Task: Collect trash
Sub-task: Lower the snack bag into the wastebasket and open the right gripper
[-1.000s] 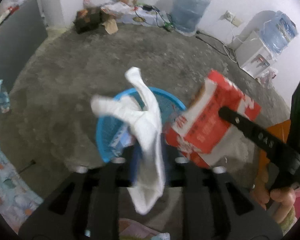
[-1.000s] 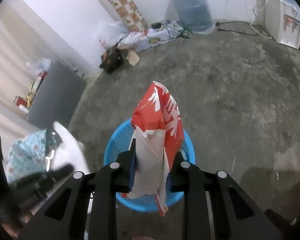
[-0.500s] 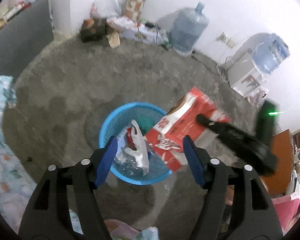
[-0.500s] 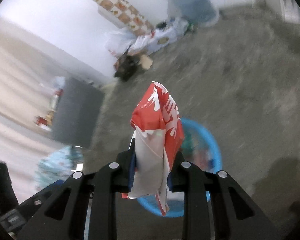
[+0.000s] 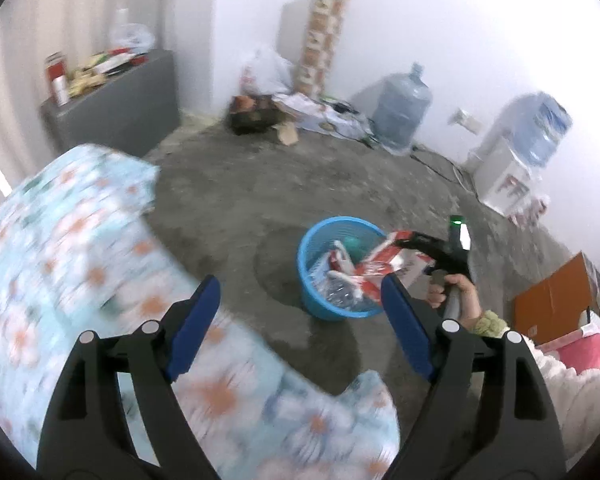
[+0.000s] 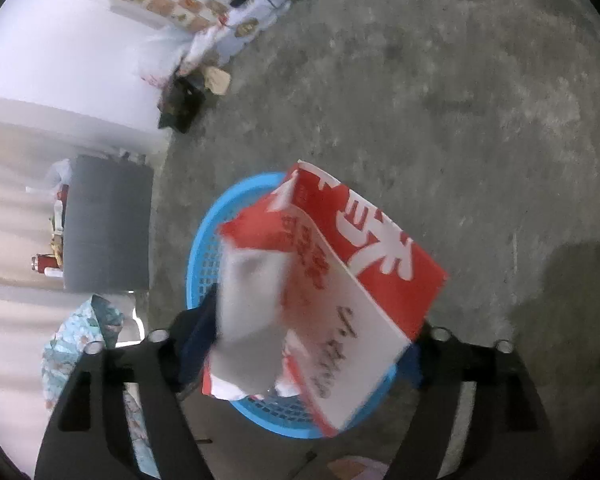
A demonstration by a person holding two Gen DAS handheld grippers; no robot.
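Both jaws are opening: the right hand-held gripper lets a red carton tip into the blue basket just ahead, while the empty left hand-held gripper hangs over a floral bedspread.

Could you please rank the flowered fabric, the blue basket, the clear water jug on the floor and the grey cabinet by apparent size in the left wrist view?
1. Flowered fabric, though it lies nearest the camera.
2. Grey cabinet.
3. Blue basket.
4. Water jug, which stands farther away.
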